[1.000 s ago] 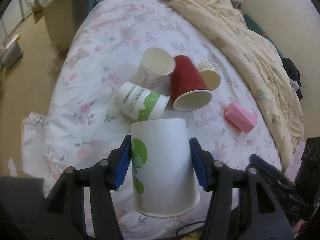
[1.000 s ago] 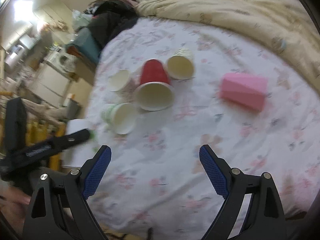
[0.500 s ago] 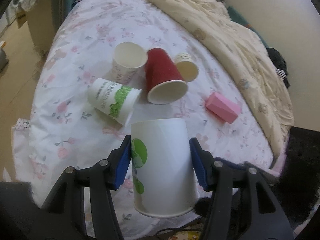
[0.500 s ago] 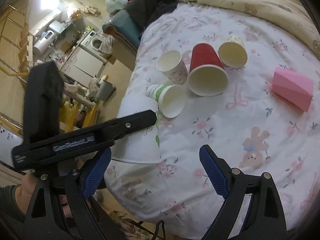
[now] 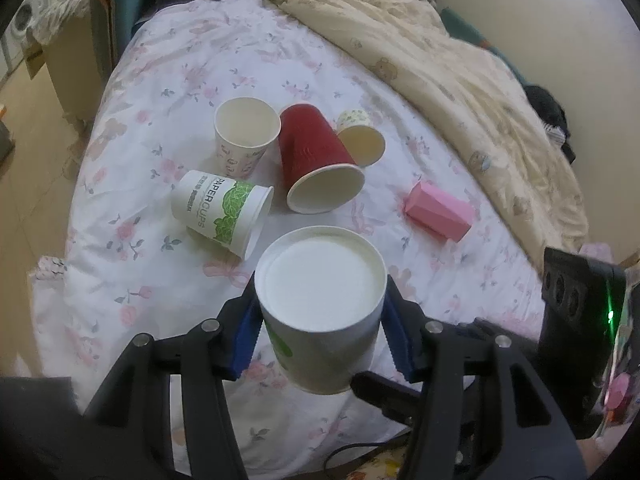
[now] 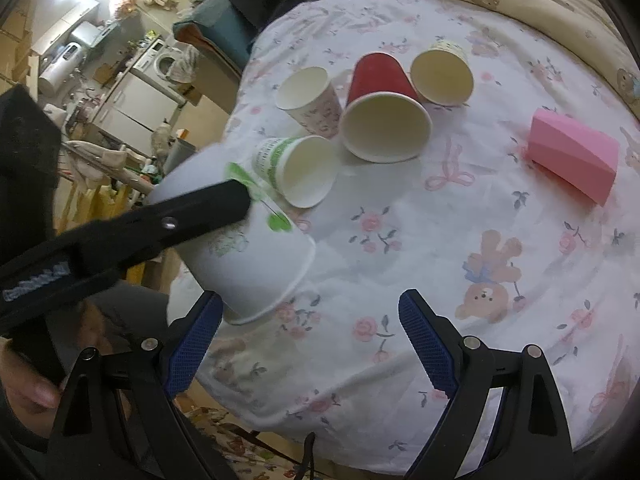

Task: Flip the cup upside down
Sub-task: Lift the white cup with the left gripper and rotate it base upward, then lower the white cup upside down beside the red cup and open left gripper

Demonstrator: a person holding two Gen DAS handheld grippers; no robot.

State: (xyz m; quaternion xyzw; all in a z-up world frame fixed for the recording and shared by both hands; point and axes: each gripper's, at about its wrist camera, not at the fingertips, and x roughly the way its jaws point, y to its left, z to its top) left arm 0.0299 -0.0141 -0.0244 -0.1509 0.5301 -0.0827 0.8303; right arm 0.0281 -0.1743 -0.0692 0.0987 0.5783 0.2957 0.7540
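My left gripper [image 5: 320,336] is shut on a white paper cup with green leaf print [image 5: 320,300]. The cup is held above the near edge of the bed, tilted, with its flat base turned toward the camera and its mouth pointing down and away. In the right wrist view the same cup [image 6: 248,264] hangs at the left with its open rim low, clamped by the left gripper's black finger [image 6: 192,216]. My right gripper [image 6: 310,344] is open and empty, just right of the cup above the flowered sheet.
On the flowered sheet [image 5: 168,92] lie a green-print paper cup [image 5: 220,212], a red cup [image 5: 316,164], a small cream cup [image 5: 360,136] and a pink cup [image 5: 438,212], all on their sides. A white cup [image 5: 244,136] stands upright. A beige blanket [image 5: 460,64] lies at the right.
The left gripper has rotated the held cup: its side faced the camera before, now its base does and the mouth points downward. The right gripper has come closer to the cup.
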